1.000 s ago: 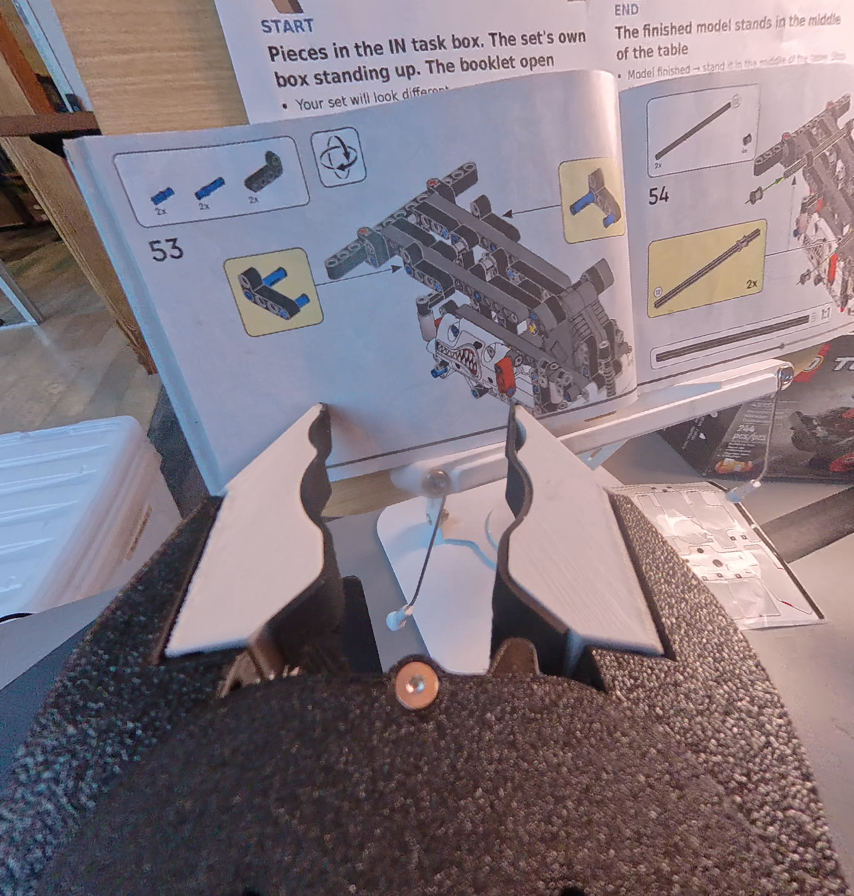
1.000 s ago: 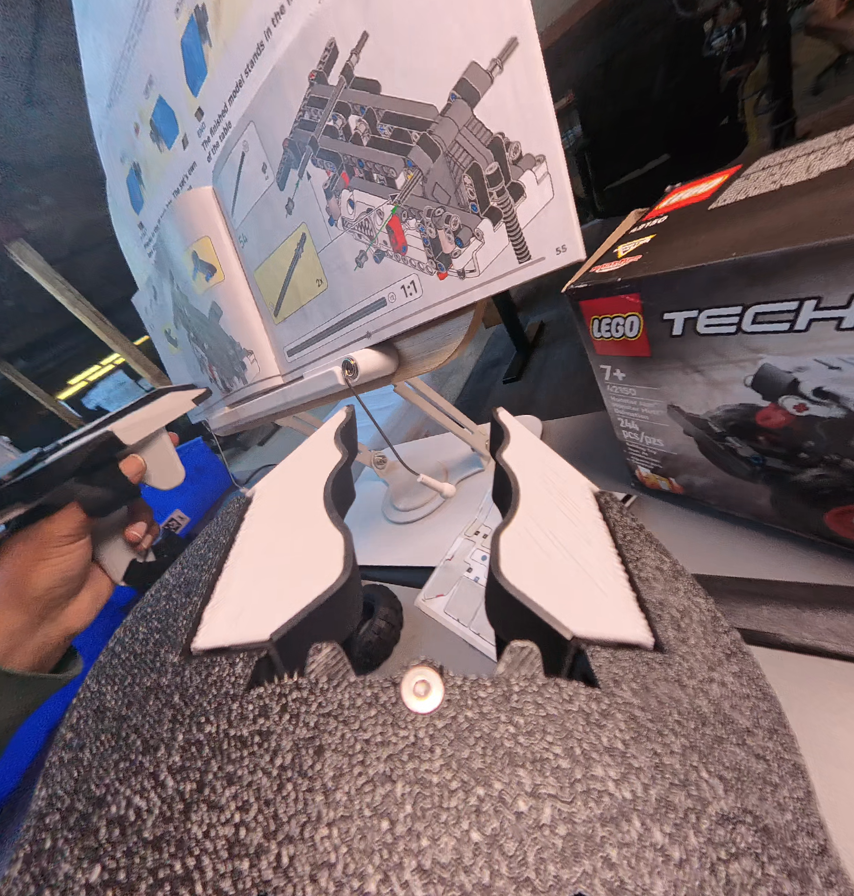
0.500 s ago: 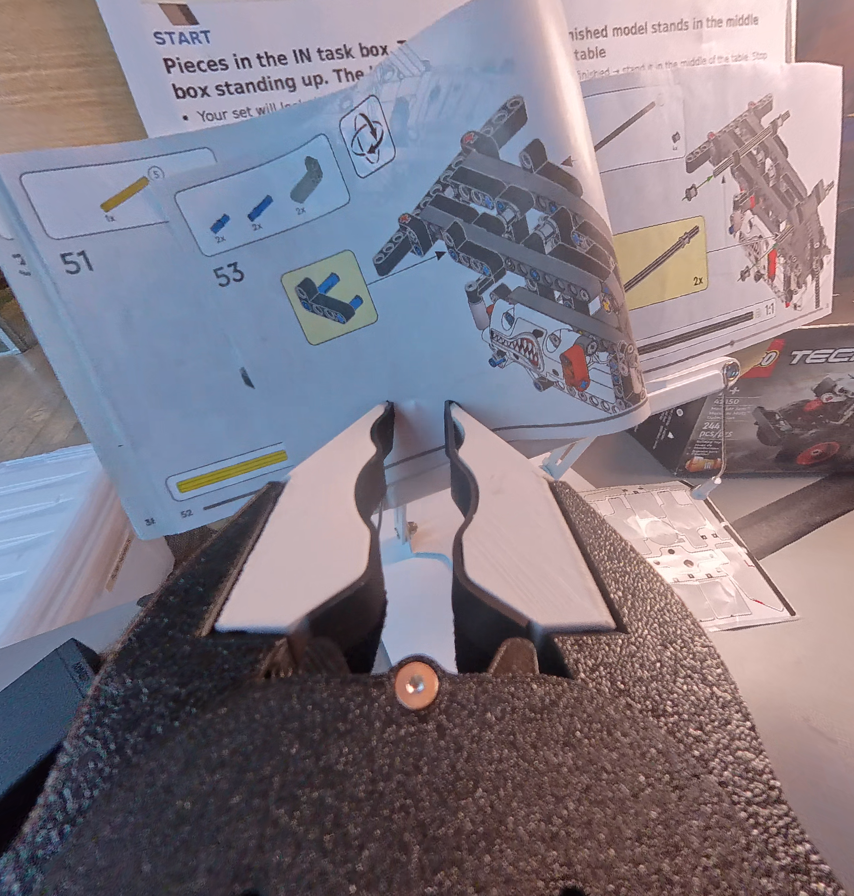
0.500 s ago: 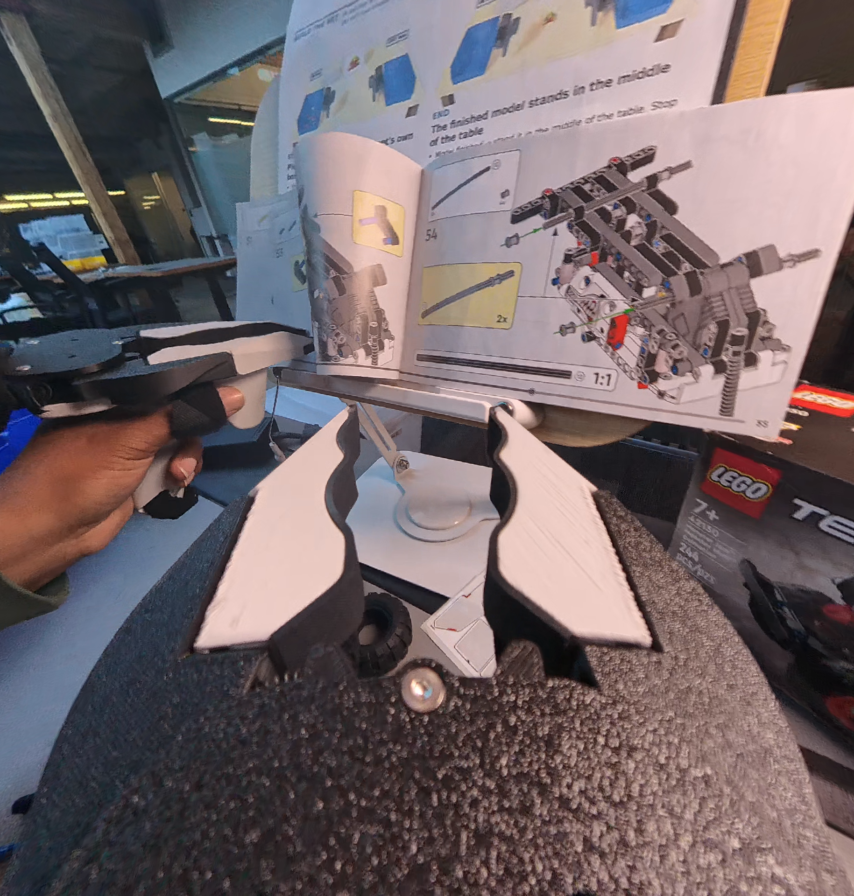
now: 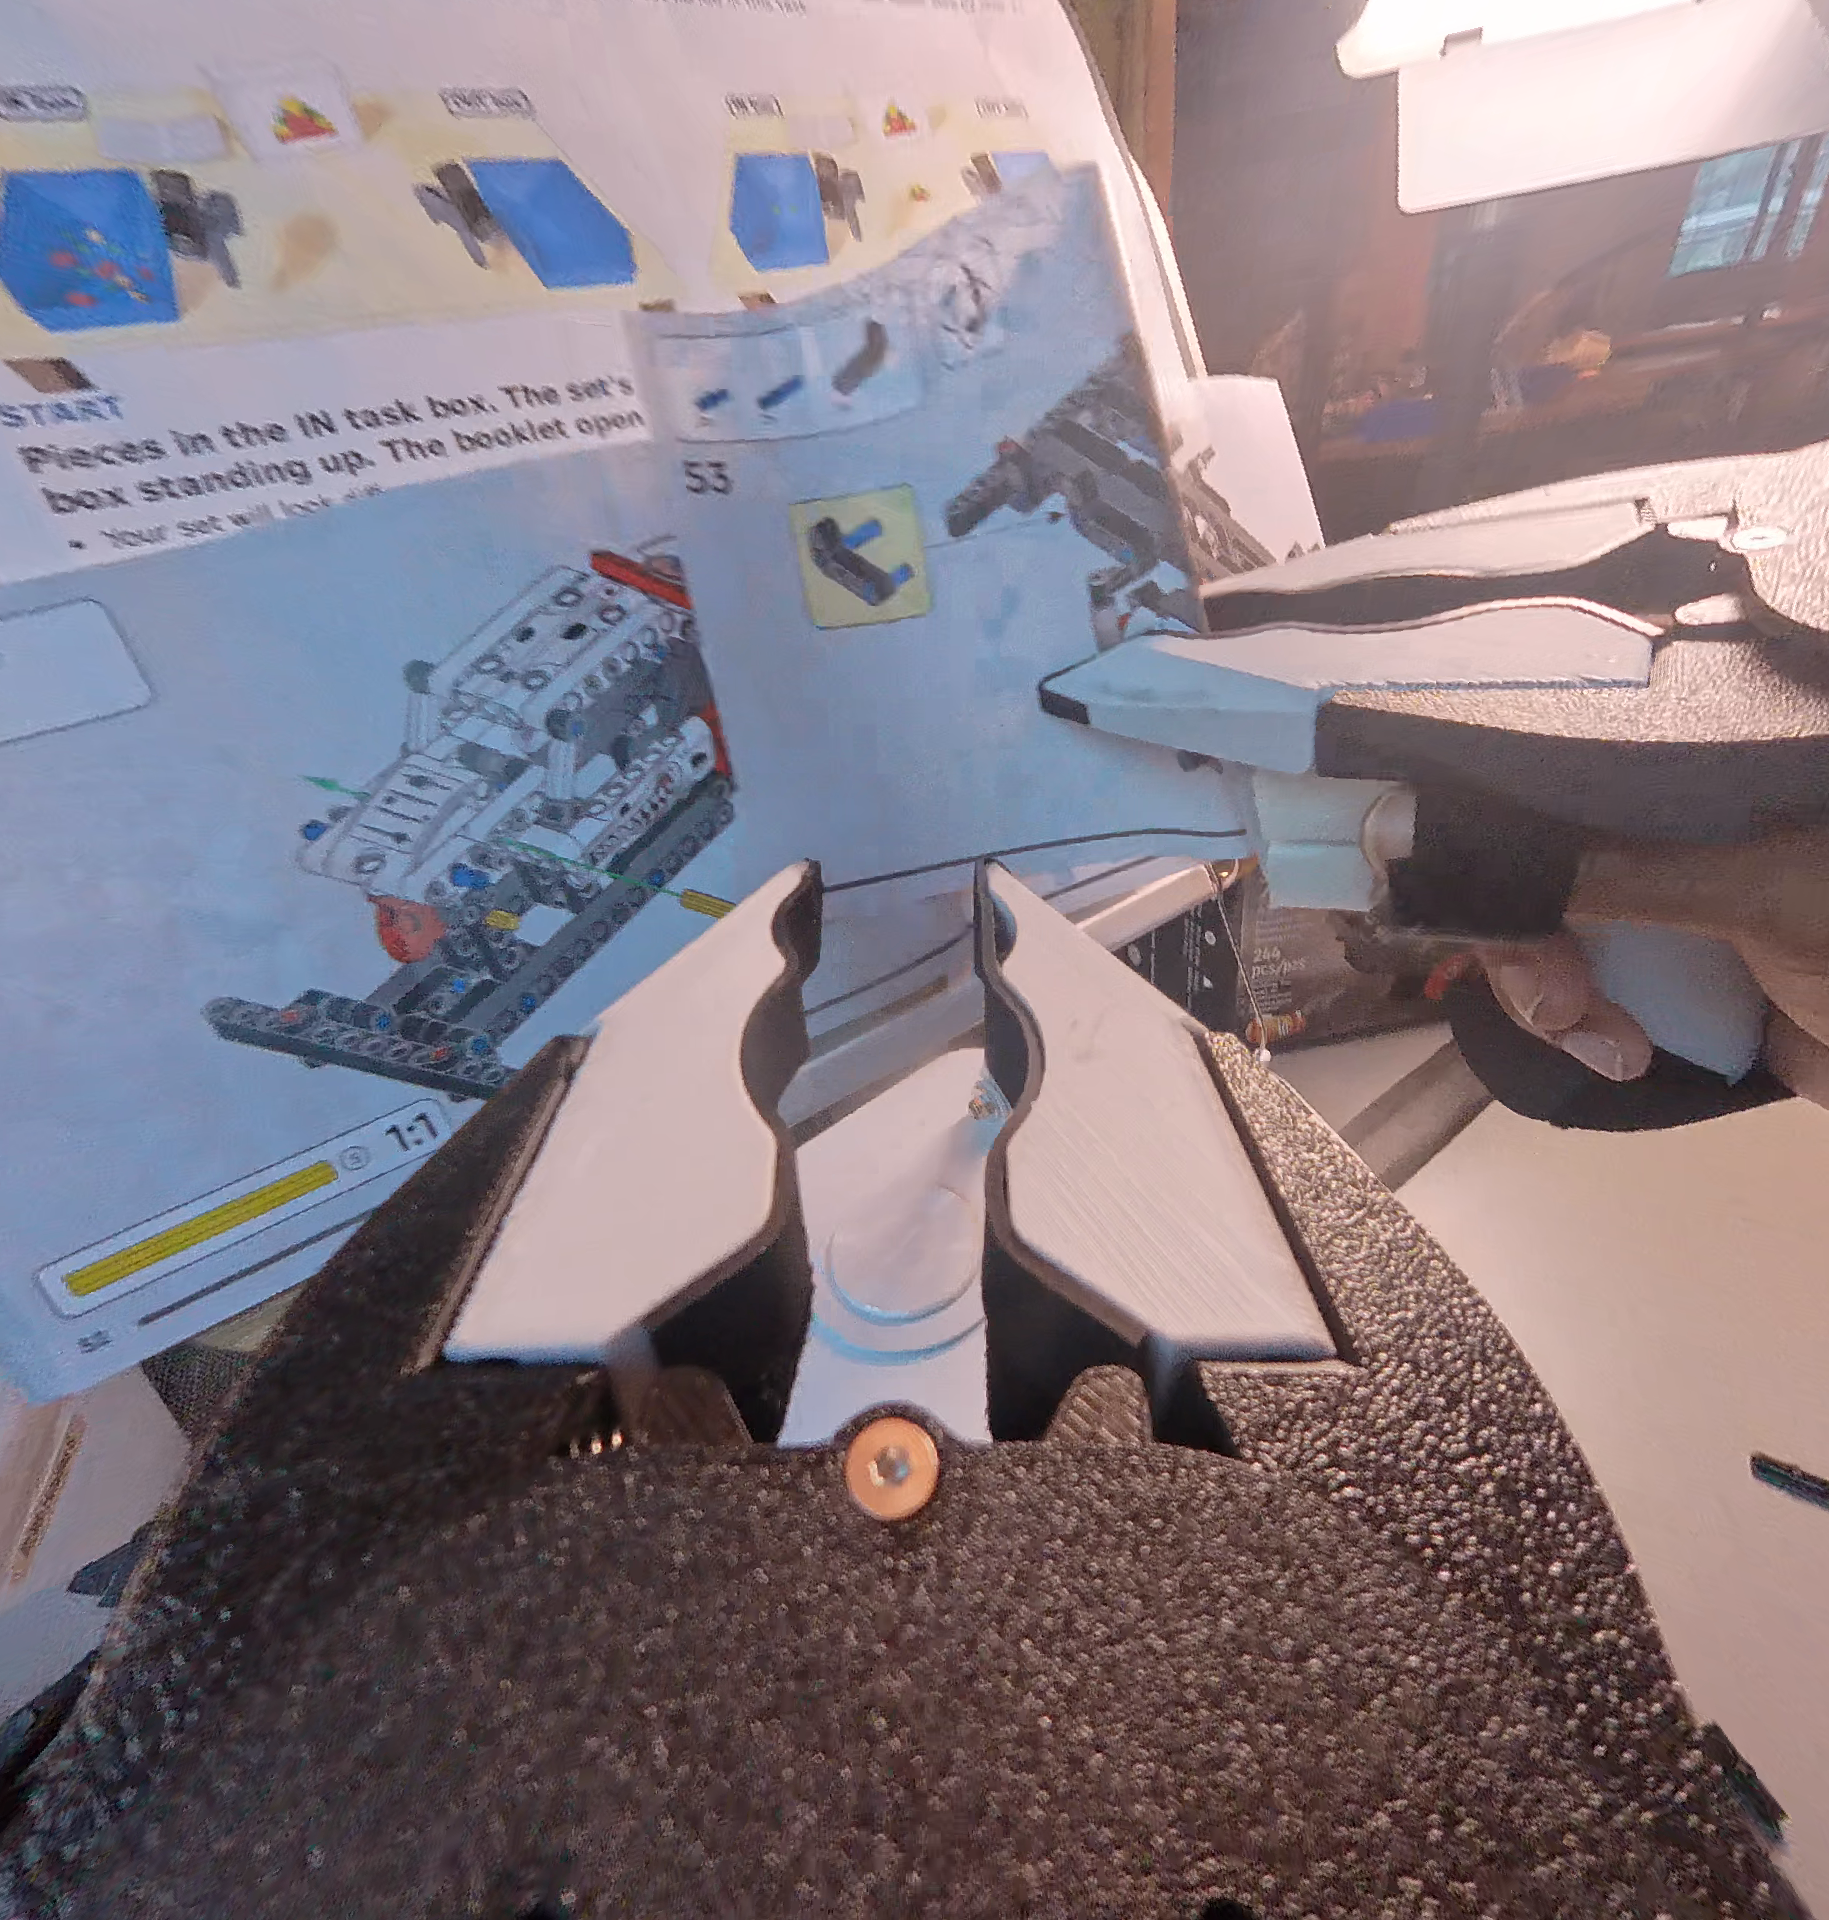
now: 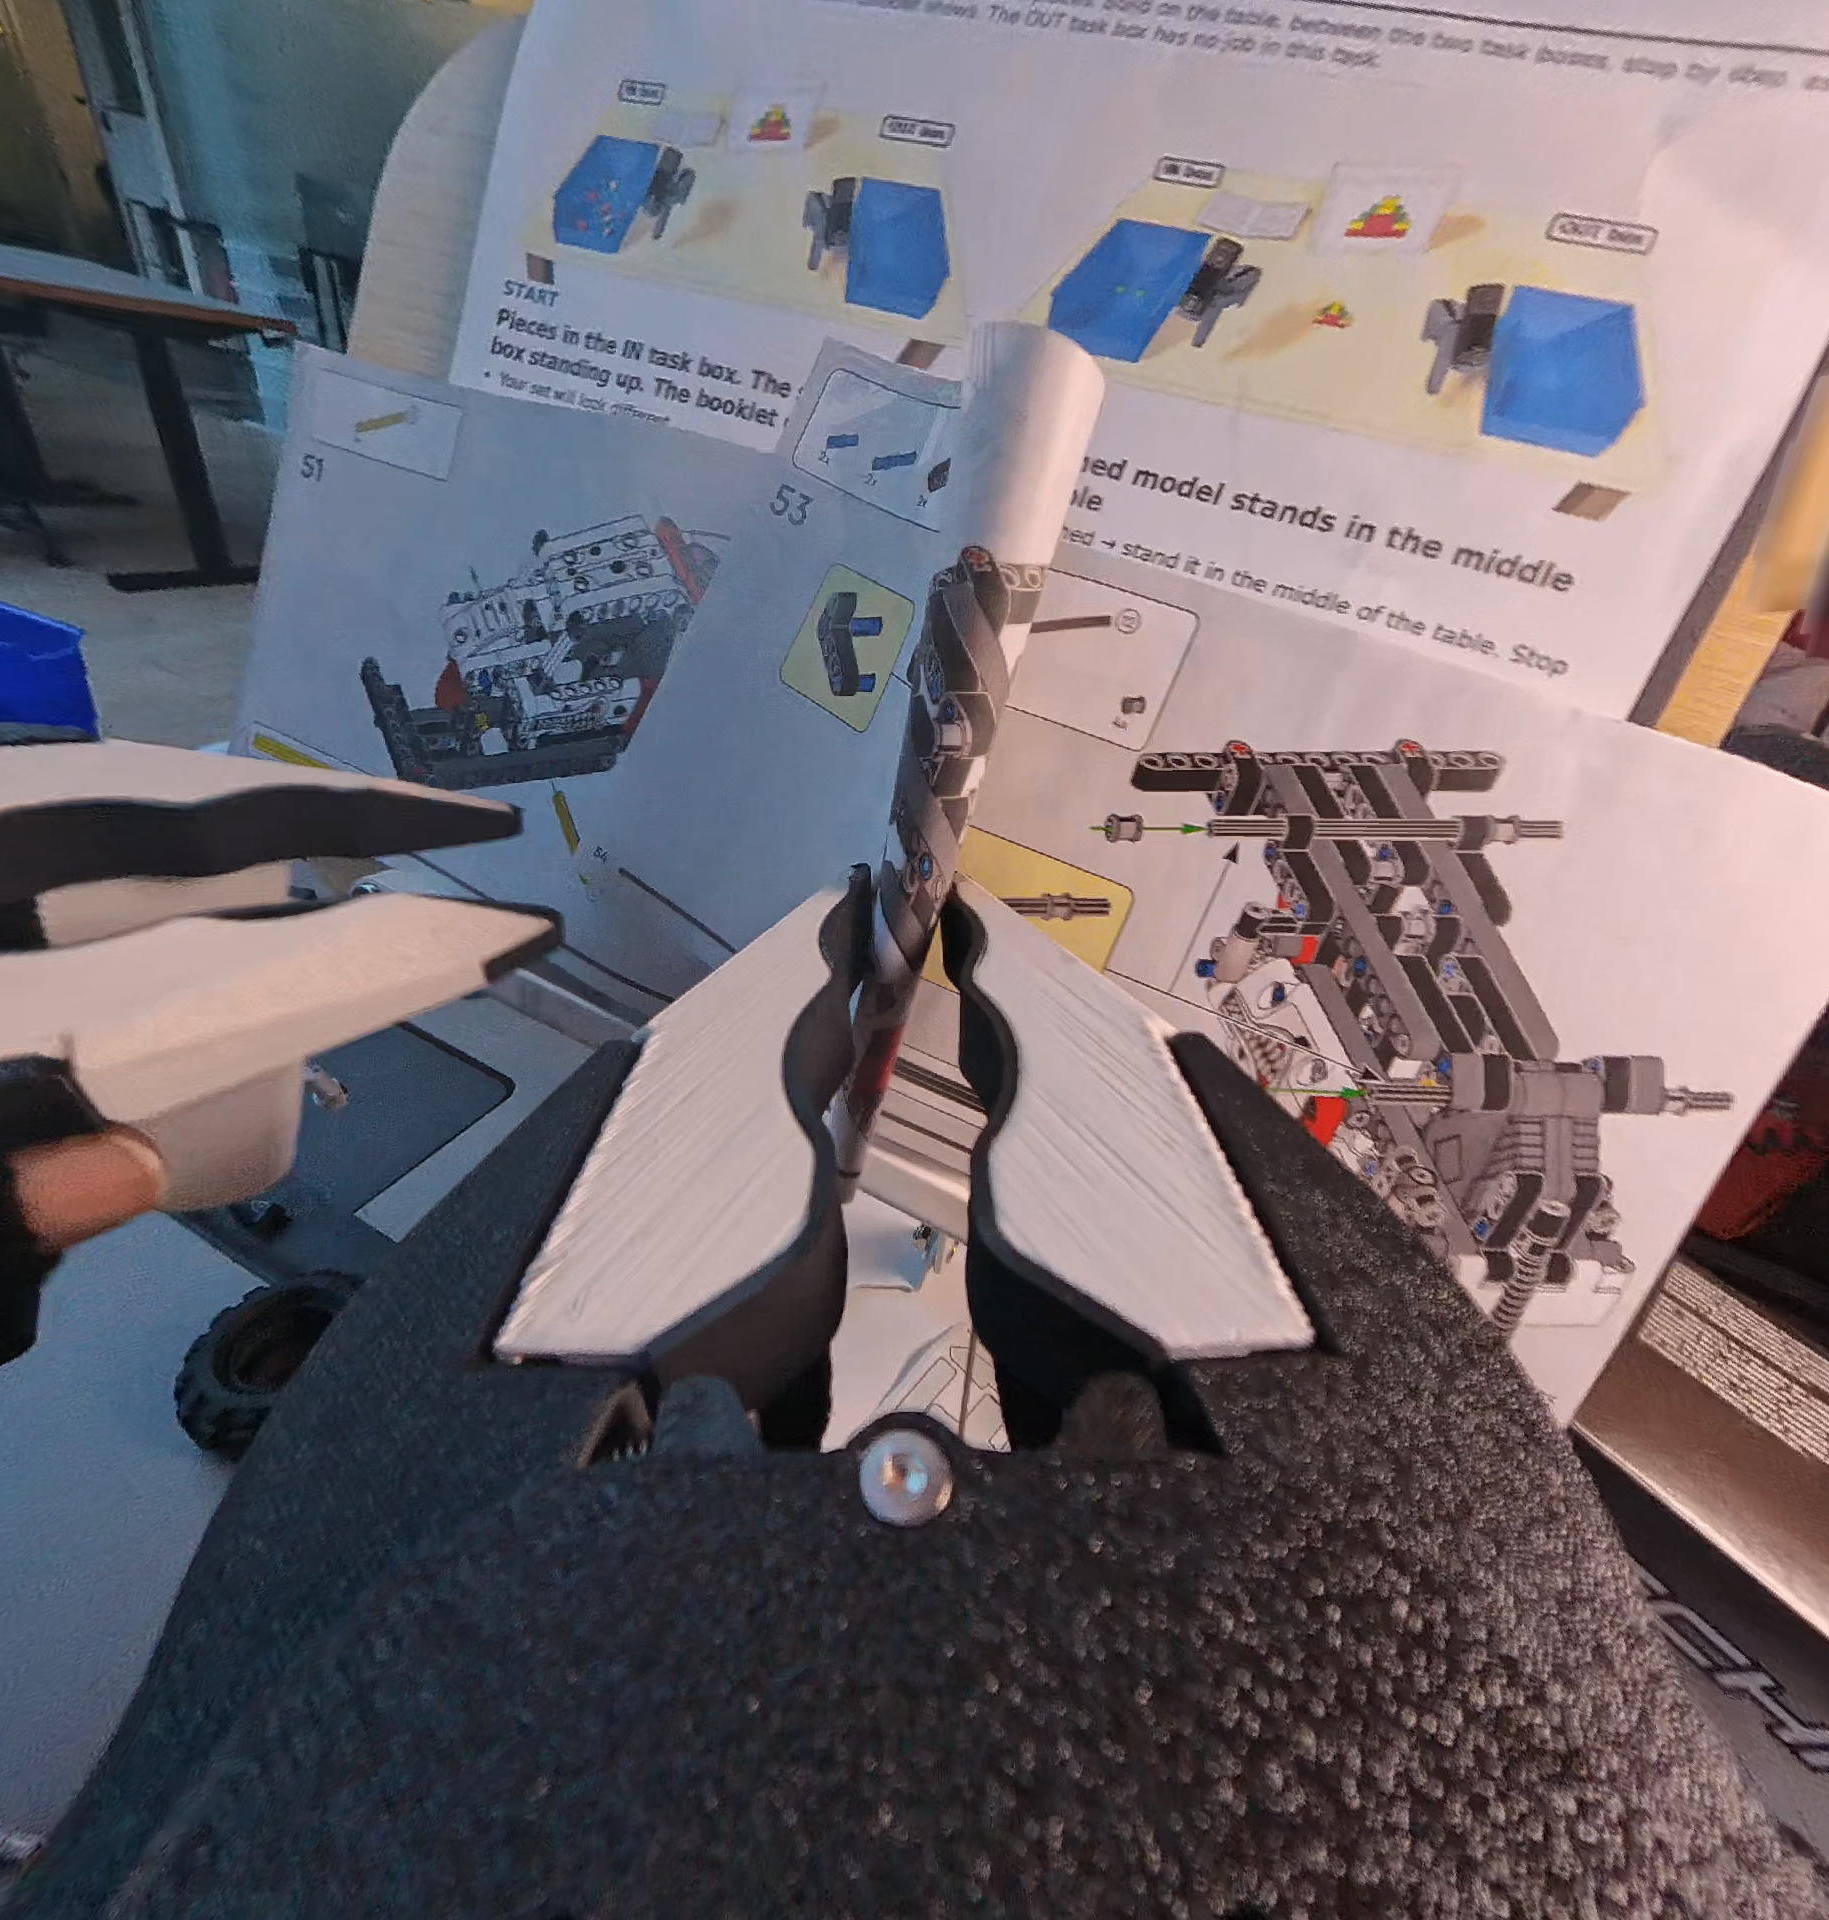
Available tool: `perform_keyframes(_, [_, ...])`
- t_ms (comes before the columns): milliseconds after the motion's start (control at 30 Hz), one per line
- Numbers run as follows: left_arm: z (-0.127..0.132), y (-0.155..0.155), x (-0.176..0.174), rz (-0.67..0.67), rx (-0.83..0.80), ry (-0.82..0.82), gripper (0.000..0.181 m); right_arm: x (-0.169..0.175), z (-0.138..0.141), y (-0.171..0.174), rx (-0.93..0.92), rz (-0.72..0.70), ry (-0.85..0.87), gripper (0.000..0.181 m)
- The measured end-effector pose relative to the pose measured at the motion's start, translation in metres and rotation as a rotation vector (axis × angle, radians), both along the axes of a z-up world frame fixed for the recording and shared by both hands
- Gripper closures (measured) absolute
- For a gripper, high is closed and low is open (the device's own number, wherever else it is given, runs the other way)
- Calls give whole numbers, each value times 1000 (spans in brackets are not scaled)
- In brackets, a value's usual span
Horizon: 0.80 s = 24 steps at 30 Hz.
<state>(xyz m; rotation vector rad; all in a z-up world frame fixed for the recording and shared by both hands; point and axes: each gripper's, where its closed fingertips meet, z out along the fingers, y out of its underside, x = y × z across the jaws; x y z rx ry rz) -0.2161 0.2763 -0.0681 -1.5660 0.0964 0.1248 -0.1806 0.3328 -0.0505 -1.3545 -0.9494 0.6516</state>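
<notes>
R tool (image 6: 897,914) pinching curled booklet page (image 6: 1003,499).

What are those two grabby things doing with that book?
A person holds a gripper in each hand in front of an instruction booklet propped on a white stand. The right gripper is pinching a curled page that stands up mid-turn. The left gripper is slightly open, empty, near the booklet's bottom edge. A small black tyre lies on the table.

Booklet (image 6: 619,665) glossy paper; hand-held gripper (image 5: 897,914) body rough black (fingers (image 5: 671,1122) smooth, matt).
</notes>
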Motion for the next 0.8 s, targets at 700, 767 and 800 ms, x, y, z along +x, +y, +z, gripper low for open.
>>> perform_keyframes(700, [0,25,52,-220,-89,-112,169,73,-18,34,-106,-107,62,161])
perform_keyframes(767, [2,27,61,-232,-87,-99,169,80,-19,32,-108,-105,64,159])
perform_keyframes(800, [3,28,65,-235,-89,-92,169,83,-19,30,-109,-102,71,158])
